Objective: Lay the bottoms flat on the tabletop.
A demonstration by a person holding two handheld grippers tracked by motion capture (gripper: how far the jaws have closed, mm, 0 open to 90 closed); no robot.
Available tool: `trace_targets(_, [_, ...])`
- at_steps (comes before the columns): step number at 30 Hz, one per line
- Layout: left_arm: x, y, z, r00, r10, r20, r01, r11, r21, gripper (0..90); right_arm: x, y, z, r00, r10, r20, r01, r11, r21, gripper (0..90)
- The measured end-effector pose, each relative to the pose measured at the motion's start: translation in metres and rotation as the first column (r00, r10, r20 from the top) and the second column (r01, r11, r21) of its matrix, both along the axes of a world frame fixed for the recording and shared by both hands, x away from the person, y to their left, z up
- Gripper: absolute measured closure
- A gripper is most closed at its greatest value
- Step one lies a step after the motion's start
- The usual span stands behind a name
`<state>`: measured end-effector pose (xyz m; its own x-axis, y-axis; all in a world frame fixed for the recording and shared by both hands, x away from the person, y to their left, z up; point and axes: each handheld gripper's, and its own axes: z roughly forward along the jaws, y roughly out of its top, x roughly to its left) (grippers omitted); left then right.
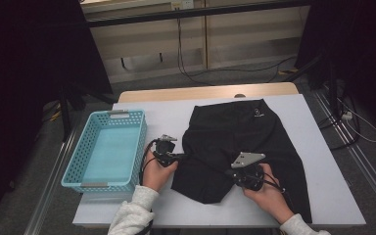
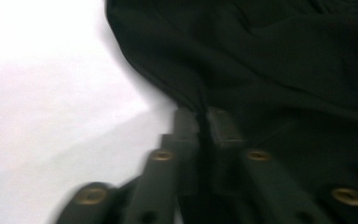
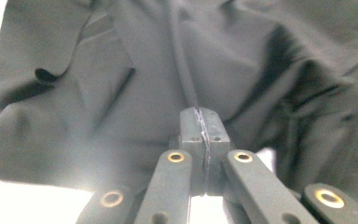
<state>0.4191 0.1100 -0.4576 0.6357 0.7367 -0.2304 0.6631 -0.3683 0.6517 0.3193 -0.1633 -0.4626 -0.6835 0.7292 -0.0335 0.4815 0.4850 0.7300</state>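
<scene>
- Nearest the high camera come the person's two forearms in pale knit sleeves (image 1: 132, 215), each hand holding a claw over the black fabric garment (image 1: 235, 142), which lies spread across the middle of the white worktop (image 1: 323, 161).
- The left claw (image 2: 200, 122) is closed on a pinch of the garment's left edge; the cloth bunches between its pads.
- The right claw (image 3: 201, 125) is closed tight at the near hem; a thin fold of the black cloth seems to be nipped between its pads.
- To fold well, I'd judge both grips should lift together and stay level, so the cloth carries over flat without dragging the rest out of place.
- To the left, just beside the garment, stands a light blue perforated plastic basket (image 1: 78, 161), with nothing inside it.
</scene>
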Motion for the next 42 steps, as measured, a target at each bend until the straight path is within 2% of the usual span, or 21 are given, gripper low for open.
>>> trace_targets(2, [0.003, 0.001, 0.001, 0.9998, 0.019, -0.001, -0.019, 0.9998, -0.009, 88.9, 0.003, -0.005, 0.002, 0.9999, -0.011, 0.007, 0.011, 1.0, 0.01, 90.0])
trace_targets(4, [0.006, 0.004, 0.002, 0.9991, 0.041, 0.007, -0.04, 0.9972, -0.062, 88.9, 0.003, -0.01, 0.002, 0.9997, -0.023, 0.006, 0.023, 1.0, 0.009, 89.8])
trace_targets(5, [0.006, 0.004, 0.002, 0.9991, 0.041, 0.007, -0.04, 0.9972, -0.062, 88.6, 0.003, -0.01, 0.002, 0.9997, -0.023, 0.006, 0.023, 1.0, 0.009, 89.8])
trace_targets(6, [0.006, 0.004, 0.003, 0.9996, 0.027, -0.004, -0.027, 0.9981, -0.056, 88.4, 0.001, -0.012, 0.003, 0.9995, -0.029, 0.012, 0.028, 0.999, 0.023, 85.9])
trace_targets(9, [0.004, 0.002, 0.004, 0.9995, 0.03, 0.0, -0.03, 0.998, -0.056, 88.2, -0.003, -0.009, 0.01, 0.9988, -0.024, 0.042, 0.023, 0.999, 0.024, 76.7])
trace_targets(12, [0.003, 0.002, 0.004, 0.9993, 0.036, -0.007, -0.037, 0.997, -0.068, 88.0, -0.009, -0.002, 0.019, 0.998, -0.006, 0.063, 0.002, 0.998, 0.066, 71.4])
trace_targets(17, [0.001, 0.001, 0.004, 0.999, 0.043, -0.009, -0.044, 0.9959, -0.079, 87.4, -0.016, 0.018, 0.016, 0.9974, 0.07, 0.017, -0.071, 0.993, 0.098, 66.0])
trace_targets(18, [0.001, 0.001, 0.004, 0.999, 0.043, -0.011, -0.044, 0.9962, -0.075, 87.4, -0.017, 0.022, 0.014, 0.996, 0.089, -0.003, -0.088, 0.99, 0.111, 65.4])
trace_targets(22, [0.001, 0.001, 0.004, 0.9991, 0.04, -0.015, -0.041, 0.9968, -0.069, 87.5, -0.024, 0.03, 0.008, 0.9903, 0.138, -0.018, -0.136, 0.986, 0.099, 62.6])
trace_targets(24, [0.001, 0.001, 0.003, 0.9991, 0.04, -0.013, -0.041, 0.9971, -0.064, 87.6, -0.026, 0.031, 0.005, 0.986, 0.161, -0.044, -0.155, 0.982, 0.11, 59.4])
trace_targets(25, [0.001, 0.001, 0.003, 0.9991, 0.04, -0.013, -0.041, 0.9971, -0.064, 87.6, -0.026, 0.031, 0.005, 0.986, 0.161, -0.044, -0.155, 0.982, 0.11, 59.4])
trace_targets(26, [0.002, 0.0, 0.004, 0.9991, 0.037, -0.019, -0.038, 0.9975, -0.06, 87.7, -0.03, 0.031, 0.003, 0.9842, 0.172, -0.044, -0.168, 0.982, 0.083, 65.5])
trace_targets(27, [0.002, 0.0, 0.004, 0.9991, 0.037, -0.019, -0.038, 0.9975, -0.06, 87.8, -0.03, 0.031, 0.003, 0.9842, 0.172, -0.044, -0.168, 0.982, 0.083, 65.5])
trace_targets(28, [0.002, -0.001, 0.003, 0.999, 0.043, -0.015, -0.044, 0.997, -0.064, 87.9, -0.033, 0.029, 0.001, 0.9787, 0.195, -0.064, -0.191, 0.979, 0.068, 74.5])
trace_targets(30, [0.003, 0.0, 0.003, 0.999, 0.038, -0.024, -0.04, 0.9976, -0.056, 88.1, -0.036, 0.025, -0.001, 0.9755, 0.206, -0.076, -0.2, 0.977, 0.079, 88.8])
trace_targets(34, [0.005, 0.003, 0.001, 0.998, 0.054, -0.032, -0.056, 0.997, -0.055, 88.2, -0.041, 0.014, 0.0, 0.9664, 0.234, -0.106, -0.227, 0.971, 0.075, 90.0])
trace_targets(37, [0.005, 0.004, -0.001, 0.9974, 0.062, -0.036, -0.064, 0.9961, -0.06, 88.1, -0.045, 0.005, 0.002, 0.9652, 0.234, -0.116, -0.227, 0.971, 0.073, 90.0])
trace_targets(38, [0.005, 0.004, -0.001, 0.9974, 0.062, -0.036, -0.064, 0.9961, -0.06, 88.1, -0.045, 0.005, 0.002, 0.9652, 0.234, -0.116, -0.227, 0.971, 0.073, 90.0])
trace_targets(39, [0.005, 0.004, -0.001, 0.9976, 0.06, -0.034, -0.062, 0.9961, -0.062, 87.9, -0.046, -0.005, 0.006, 0.9723, 0.21, -0.104, -0.204, 0.977, 0.062, 90.0])
trace_targets(41, [0.005, 0.004, 0.0, 0.9982, 0.05, -0.031, -0.052, 0.9967, -0.062, 87.0, -0.044, -0.012, 0.01, 0.9788, 0.186, -0.086, -0.18, 0.981, 0.072, 84.3])
trace_targets(42, [0.004, 0.005, 0.001, 0.9983, 0.047, -0.035, -0.049, 0.9969, -0.062, 86.2, -0.042, -0.016, 0.013, 0.9853, 0.157, -0.067, -0.152, 0.986, 0.074, 86.6])
